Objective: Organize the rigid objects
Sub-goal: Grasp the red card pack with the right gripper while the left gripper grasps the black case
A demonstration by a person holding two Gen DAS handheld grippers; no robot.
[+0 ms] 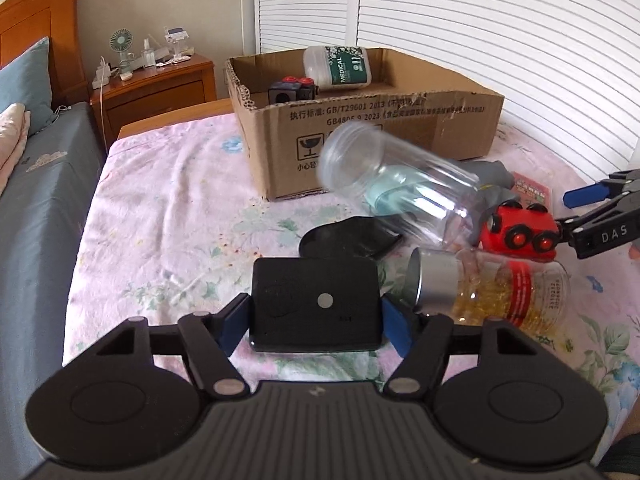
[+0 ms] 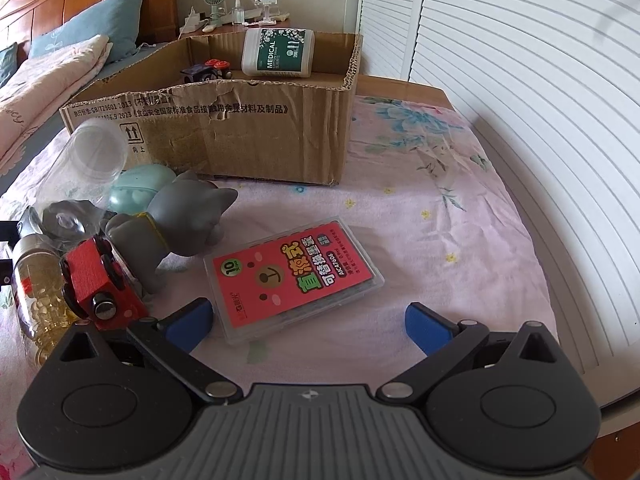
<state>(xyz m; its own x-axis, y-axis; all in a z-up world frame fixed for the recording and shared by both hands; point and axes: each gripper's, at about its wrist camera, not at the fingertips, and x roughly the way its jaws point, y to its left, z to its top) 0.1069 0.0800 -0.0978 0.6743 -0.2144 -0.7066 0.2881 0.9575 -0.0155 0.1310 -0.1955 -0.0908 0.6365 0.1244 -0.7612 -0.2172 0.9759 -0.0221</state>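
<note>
My left gripper [image 1: 316, 326] is shut on a black rectangular case [image 1: 316, 300], its blue pads [image 1: 234, 324] pressed against both short sides just above the flowered sheet. My right gripper [image 2: 308, 320] stands open near a red-labelled clear card case [image 2: 292, 276] that lies flat ahead of its fingers, untouched. A red toy train [image 2: 96, 280] sits beside its left finger. Also in the pile are a capsule bottle with a silver cap [image 1: 500, 292], a clear jar on its side [image 1: 400, 188] and a grey cat figure [image 2: 180, 224].
An open cardboard box [image 1: 360, 128] at the back holds a white and green bottle [image 1: 338, 68] and a dark toy with red wheels [image 1: 290, 88]. A flat black piece [image 1: 348, 236] lies past the black case. Louvred doors stand to the right, a nightstand [image 1: 156, 84] at the back left.
</note>
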